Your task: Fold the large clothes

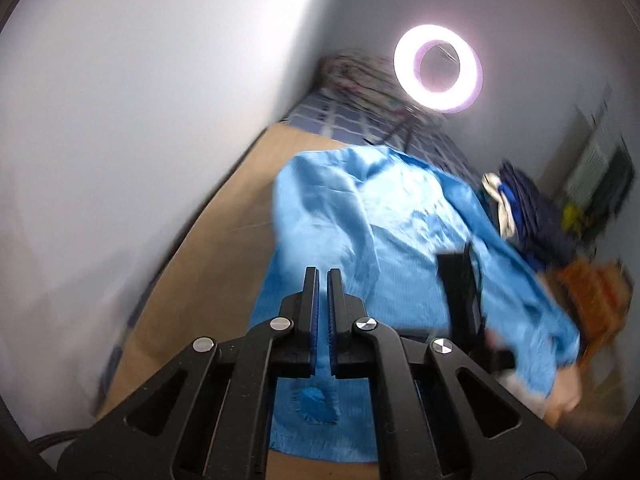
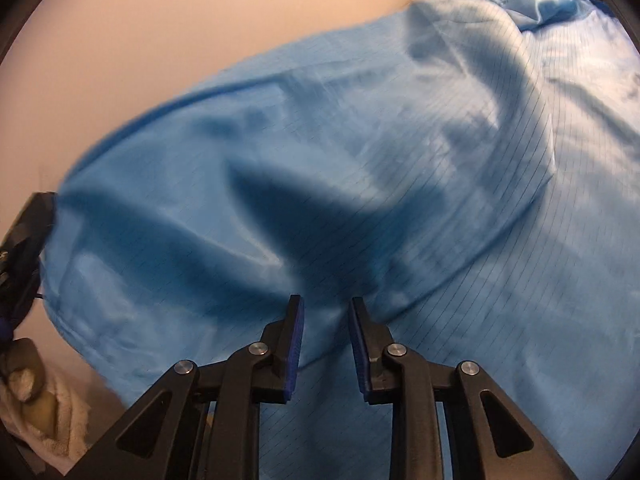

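Observation:
A large light-blue garment [image 1: 384,216] lies spread over a brown sheet [image 1: 216,240]. My left gripper [image 1: 323,272] hangs above its near edge, jaws closed, with a bit of blue cloth [image 1: 316,400] hanging under them. In the right wrist view the same gripper [image 2: 28,224] shows at the far left, where the garment [image 2: 360,160] tapers to a corner at it. My right gripper [image 2: 326,300] points down at the cloth, jaws apart, a raised fold between the fingers and the pads not pressing it. It also shows as a black shape [image 1: 460,272] on the garment's right side.
A lit ring light [image 1: 438,68] stands at the far end over blue checked bedding [image 1: 352,120]. A pile of dark clothes [image 1: 528,208] and an orange item [image 1: 596,300] lie to the right. A white wall [image 1: 140,100] runs along the left. A hand [image 1: 560,400] shows at lower right.

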The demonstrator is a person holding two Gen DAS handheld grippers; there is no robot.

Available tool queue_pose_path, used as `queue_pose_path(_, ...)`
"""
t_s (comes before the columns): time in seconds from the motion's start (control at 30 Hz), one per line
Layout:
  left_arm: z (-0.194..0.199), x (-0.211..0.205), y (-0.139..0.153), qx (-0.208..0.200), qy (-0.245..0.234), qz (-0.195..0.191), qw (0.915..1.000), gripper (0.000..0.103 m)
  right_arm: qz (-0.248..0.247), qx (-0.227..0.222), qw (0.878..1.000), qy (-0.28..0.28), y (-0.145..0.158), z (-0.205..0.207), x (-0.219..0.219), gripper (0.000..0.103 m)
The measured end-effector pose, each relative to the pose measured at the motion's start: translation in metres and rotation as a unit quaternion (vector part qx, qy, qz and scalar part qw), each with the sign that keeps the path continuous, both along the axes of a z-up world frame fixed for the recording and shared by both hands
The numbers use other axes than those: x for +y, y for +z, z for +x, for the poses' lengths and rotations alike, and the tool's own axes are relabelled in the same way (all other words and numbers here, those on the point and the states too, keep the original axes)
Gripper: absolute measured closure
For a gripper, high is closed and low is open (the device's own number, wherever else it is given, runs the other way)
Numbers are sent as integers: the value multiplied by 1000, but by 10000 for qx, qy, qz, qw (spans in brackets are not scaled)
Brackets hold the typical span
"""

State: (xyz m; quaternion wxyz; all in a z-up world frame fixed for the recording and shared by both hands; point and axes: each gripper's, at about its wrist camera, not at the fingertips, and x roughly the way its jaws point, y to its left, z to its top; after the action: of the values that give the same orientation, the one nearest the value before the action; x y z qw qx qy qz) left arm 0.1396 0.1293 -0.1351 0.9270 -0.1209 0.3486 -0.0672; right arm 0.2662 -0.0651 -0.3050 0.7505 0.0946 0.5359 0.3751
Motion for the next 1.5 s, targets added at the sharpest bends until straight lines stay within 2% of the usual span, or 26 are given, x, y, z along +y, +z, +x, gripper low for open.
queue_pose_path(0.07, -1, -17, -2, 25, -271, 146, 9995, 102, 156, -102, 9996, -227, 14, 6, -22, 65)
queue_pose_path(0.17, -5, -34, -11, 98, -507, 134, 9986, 103, 432, -240, 9958, -771, 44, 20, -61, 50)
queue_pose_path(0.23, -5, -37, -19, 168, -487, 50, 9987, 103, 514, -425, 9934, -936, 66, 30, -74, 44)
queue_pose_path(0.3, -6, -30, -30, 307, -249, -33, 9992, 102, 392, -507, 9944, -838, 79, 40, -68, 39)
queue_pose_path(0.33, -4, -20, -38, 455, -166, -193, 9986, 101, 266, -515, 9955, -755, 81, 42, -64, 39)
queue_pose_path(0.37, -4, -11, -45, 577, -104, -305, 9978, 88, 85, -544, 9957, -744, 81, 42, -61, 39)
queue_pose_path(0.4, -3, 2, -54, 751, 83, -428, 9962, 59, -85, -565, 9957, -732, 80, 44, -57, 39)
queue_pose_path(0.47, -7, 29, -71, 850, 575, -490, 9935, 29, -359, -579, 9953, -684, 75, 51, -50, 39)
queue_pose_path(0.5, -8, 37, -77, 908, 718, -517, 9919, 29, -414, -576, 9952, -671, 70, 50, -49, 39)
queue_pose_path(0.6, 0, 62, -107, 1354, 998, -809, 9824, 29, -300, -406, 9959, -752, 50, 51, -51, 39)
queue_pose_path(0.73, 15, 65, -140, 1699, 1032, -1044, 9745, 31, -439, -199, 9953, -835, 30, 64, -44, 43)
queue_pose_path(0.77, 18, 65, -147, 1726, 1074, -1114, 9728, 53, -462, -235, 9952, -833, 29, 64, -42, 44)
queue_pose_path(0.8, 21, 65, -152, 1766, 1092, -1172, 9712, 96, -467, -232, 9957, -771, 27, 63, -39, 47)
queue_pose_path(0.83, 24, 66, -156, 1810, 1095, -1281, 9689, 101, -464, -229, 9959, -740, 24, 65, -37, 48)
queue_pose_path(0.9, 22, 67, -150, 1587, 1172, -1336, 9712, 101, -502, -176, 9965, -650, 17, 67, -32, 55)
queue_pose_path(0.93, 18, 65, -139, 1379, 1156, -1280, 9753, 102, -556, -154, 9964, -614, 13, 68, -30, 56)
queue_pose_path(1.07, 1, 45, -87, 581, 826, -822, 9915, 102, -742, -222, 9955, -548, 12, 71, -28, 56)
queue_pose_path(1.13, -5, 35, -74, 444, 613, -670, 9949, 102, -635, -337, 9958, -559, 24, 74, -32, 49)
queue_pose_path(1.2, -8, 24, -67, 372, 447, -490, 9971, 102, -496, -372, 9962, -612, 38, 82, -32, 35)
queue_pose_path(1.27, -10, 13, -64, 298, 294, -323, 9986, 102, -468, -374, 9961, -643, 49, 93, -24, 30)
queue_pose_path(1.37, -13, -1, -61, 183, 158, -60, 9997, 102, -506, -301, 9964, -607, 61, 109, -5, 29)
queue_pose_path(1.5, -7, -9, -60, 122, 32, 66, 9999, 102, -829, -419, 9940, -575, 74, 129, 36, 29)
